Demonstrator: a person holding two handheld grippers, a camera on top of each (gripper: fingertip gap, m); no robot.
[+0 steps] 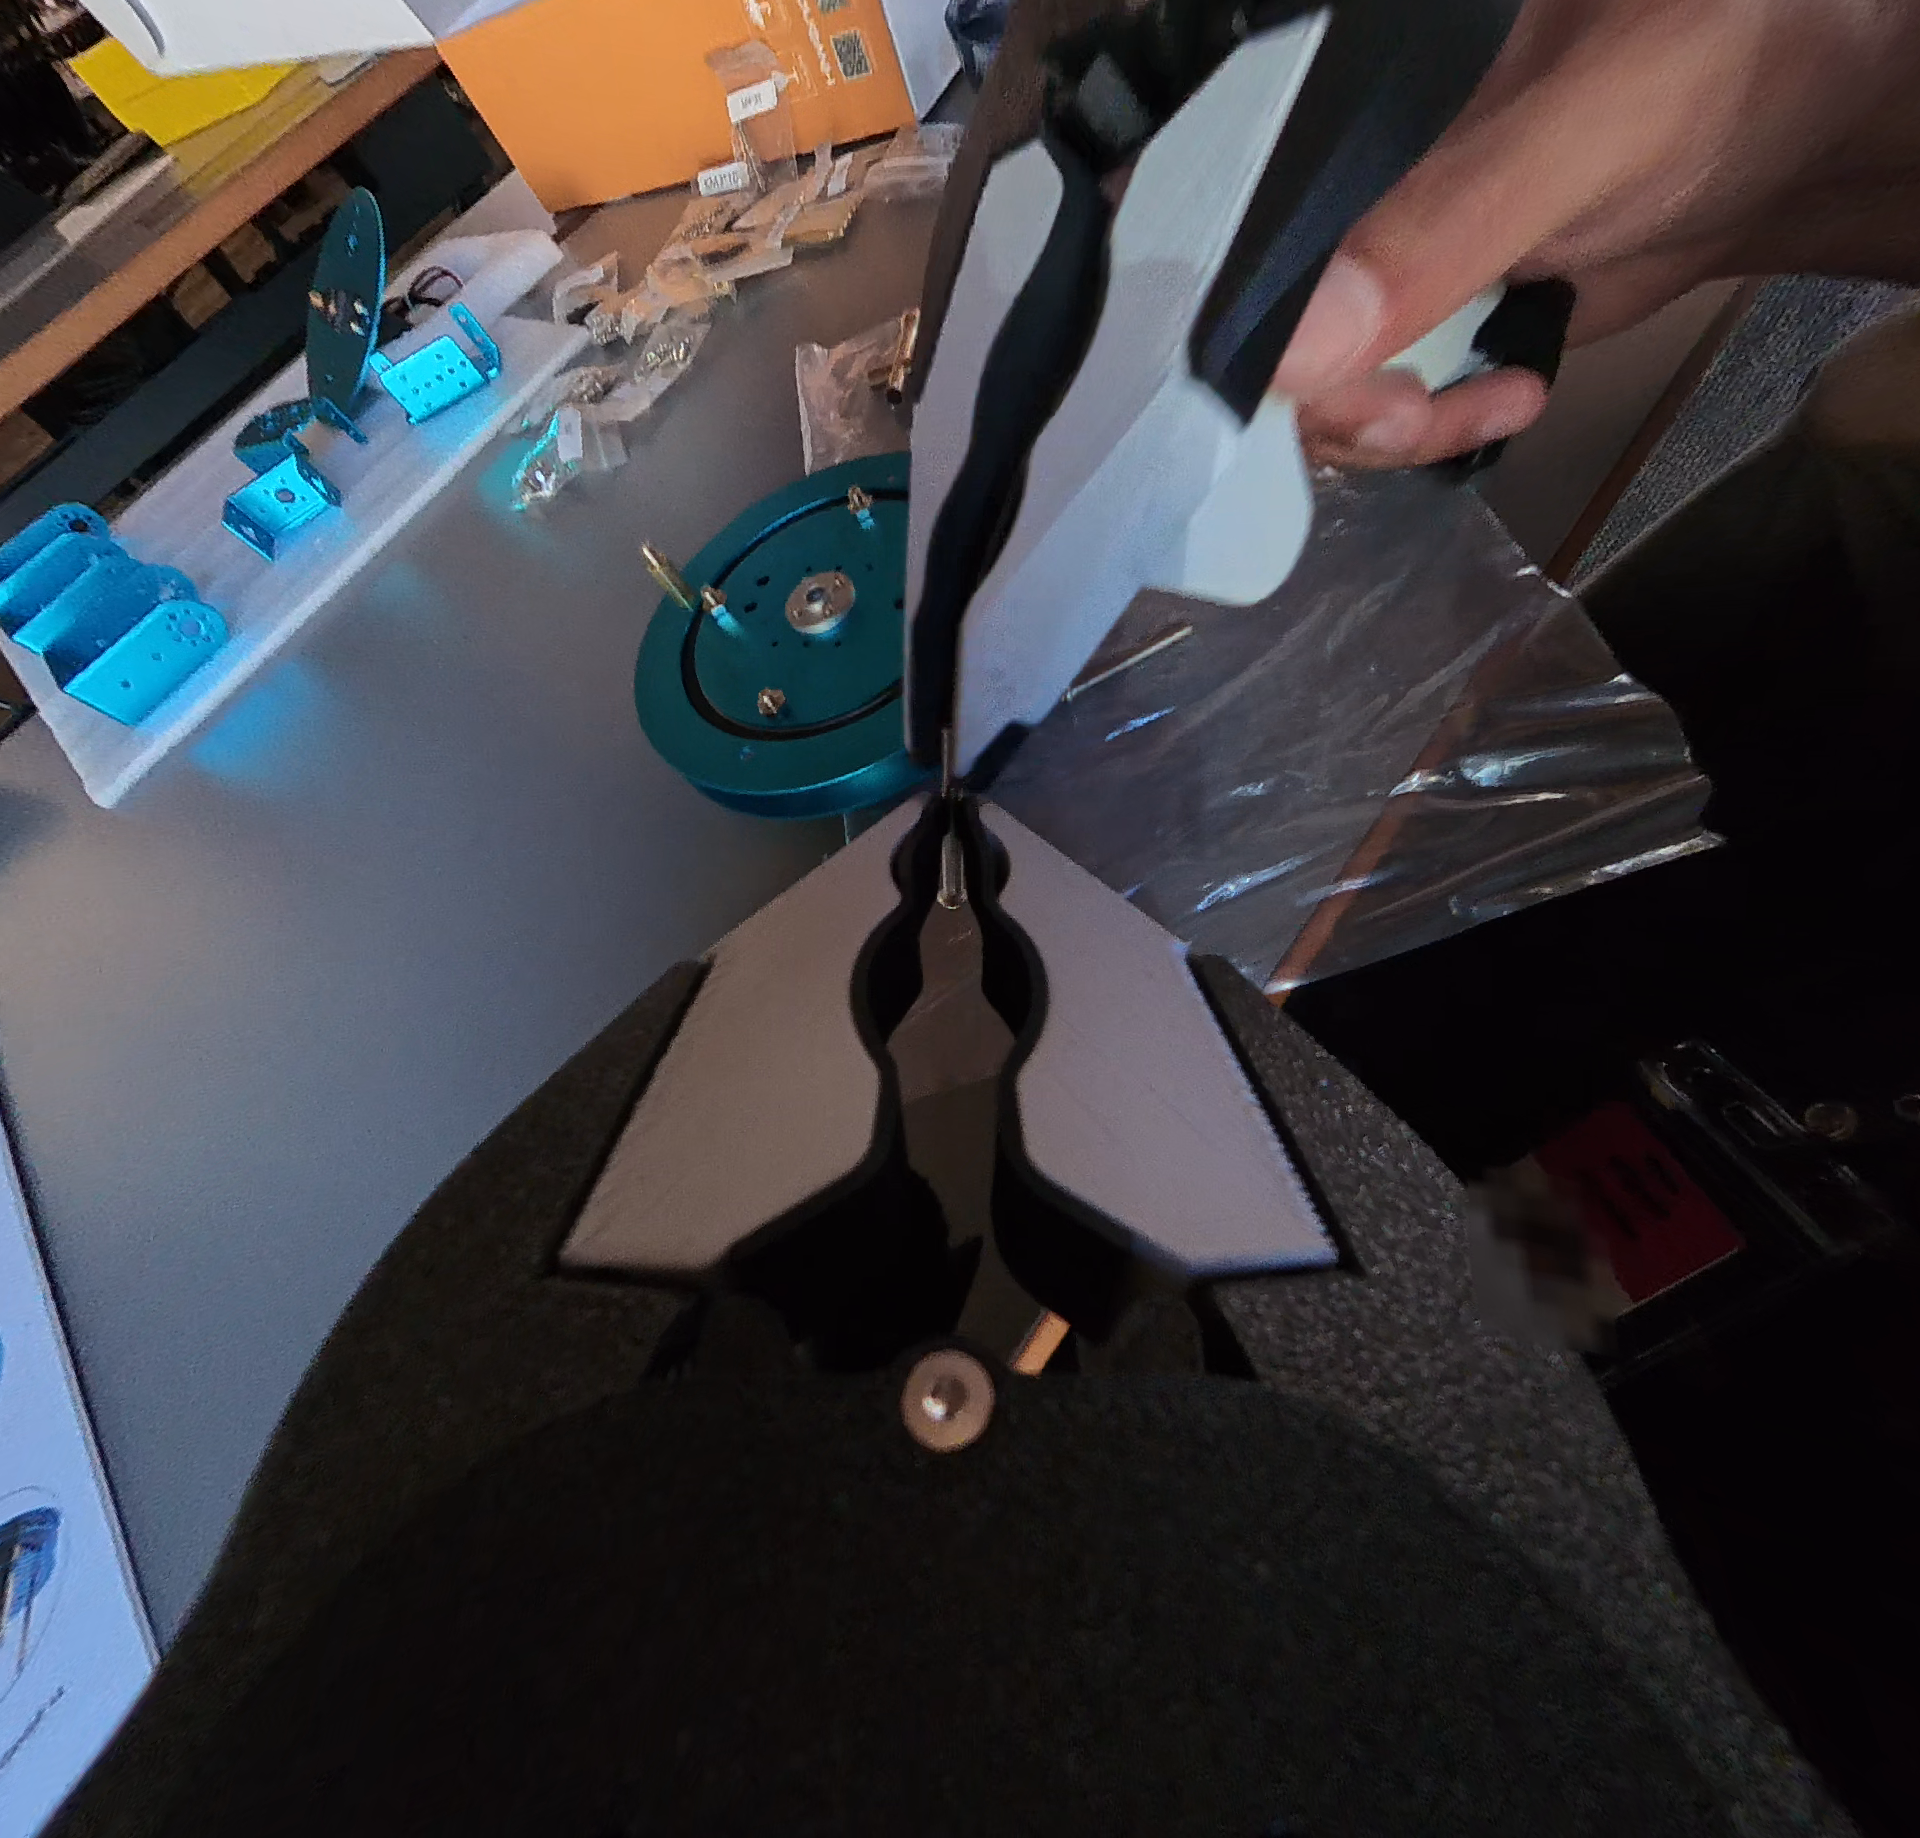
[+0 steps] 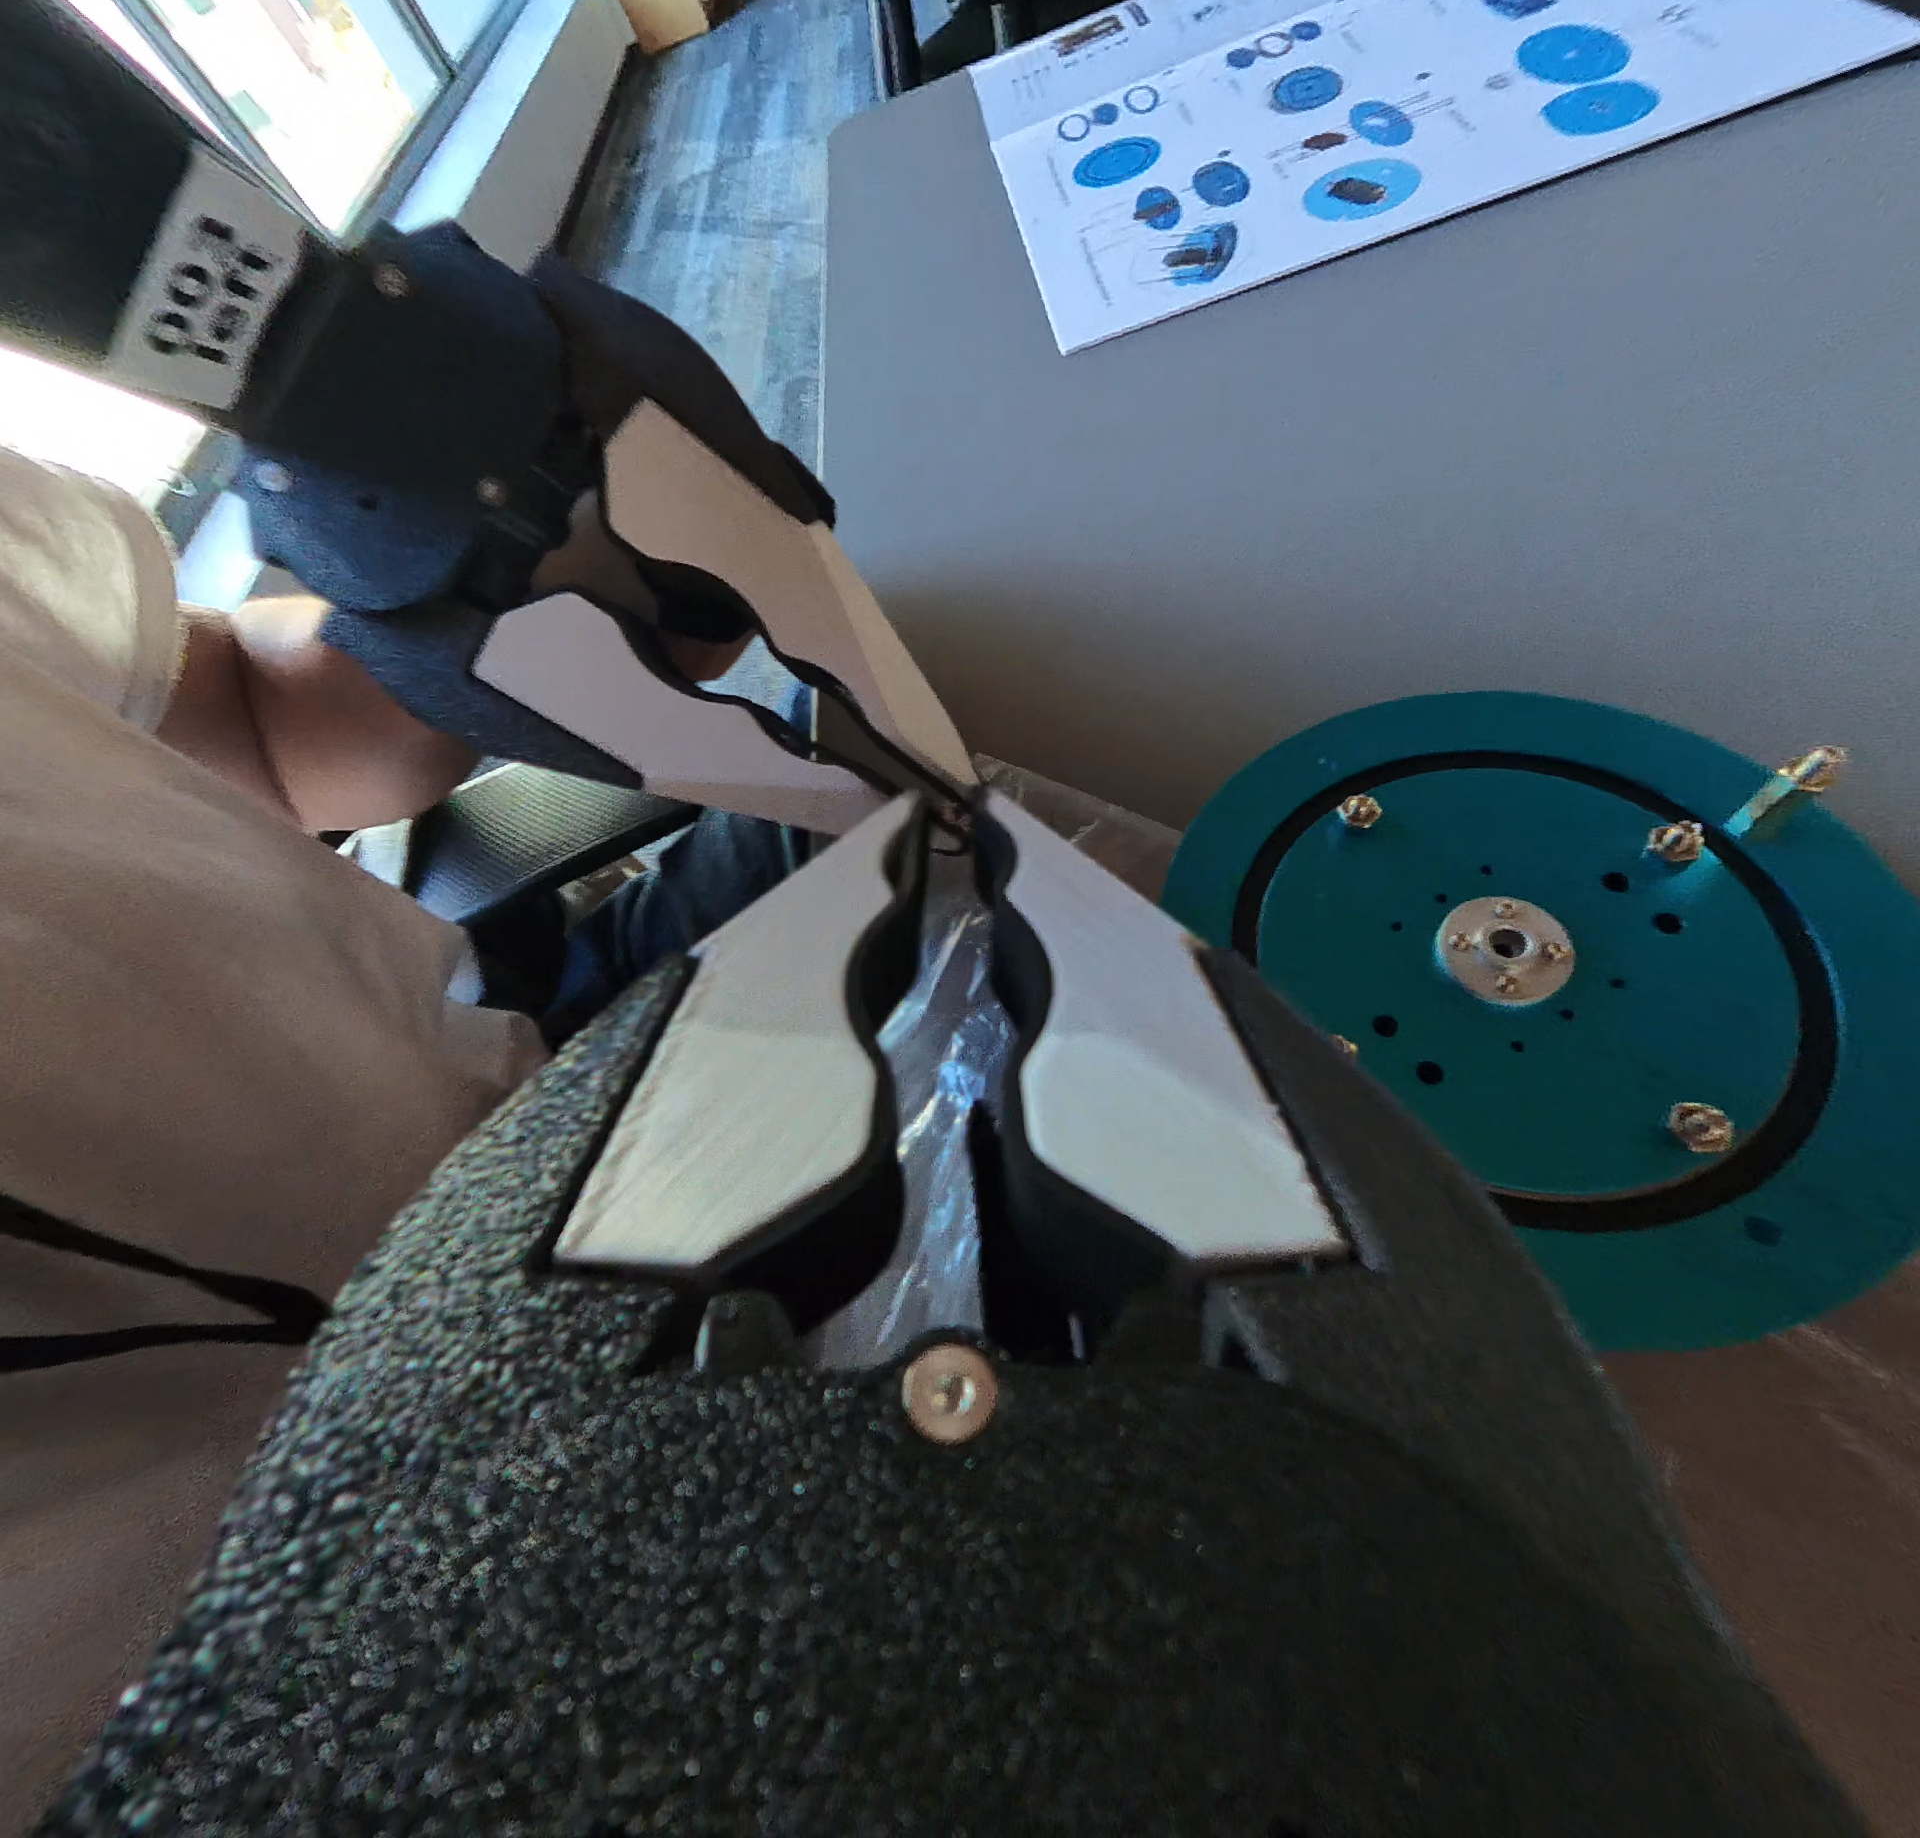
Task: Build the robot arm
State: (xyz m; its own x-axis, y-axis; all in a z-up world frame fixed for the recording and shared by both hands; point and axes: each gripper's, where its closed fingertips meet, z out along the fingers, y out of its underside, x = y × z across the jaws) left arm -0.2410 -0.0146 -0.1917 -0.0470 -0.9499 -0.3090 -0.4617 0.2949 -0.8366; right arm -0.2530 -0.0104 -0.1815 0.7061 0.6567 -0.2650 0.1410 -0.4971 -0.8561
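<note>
My left gripper [image 1: 948, 809] is shut on a small silver screw [image 1: 949, 869], pinched near its fingertips. My right gripper [image 1: 940, 749] comes in from above, tip to tip with the left one, and is shut on the corner of a clear plastic bag [image 1: 1351, 749] that hangs out to the right. In the right wrist view my right gripper [image 2: 951, 820] has the bag [image 2: 940, 1050] between its fingers, and my left gripper [image 2: 961, 789] meets it from the upper left. A teal round disc [image 1: 790, 645] with brass standoffs lies on the grey table just behind the tips; it also shows in the right wrist view [image 2: 1538, 1009].
A white foam tray [image 1: 312, 583] holds blue metal brackets at the left. Small bags of hardware [image 1: 665, 282] and an orange box [image 1: 665, 53] lie farther back. A printed sheet [image 2: 1351, 126] lies on the table [image 2: 1247, 541]. A person's sleeve [image 2: 156, 905] is at the table edge.
</note>
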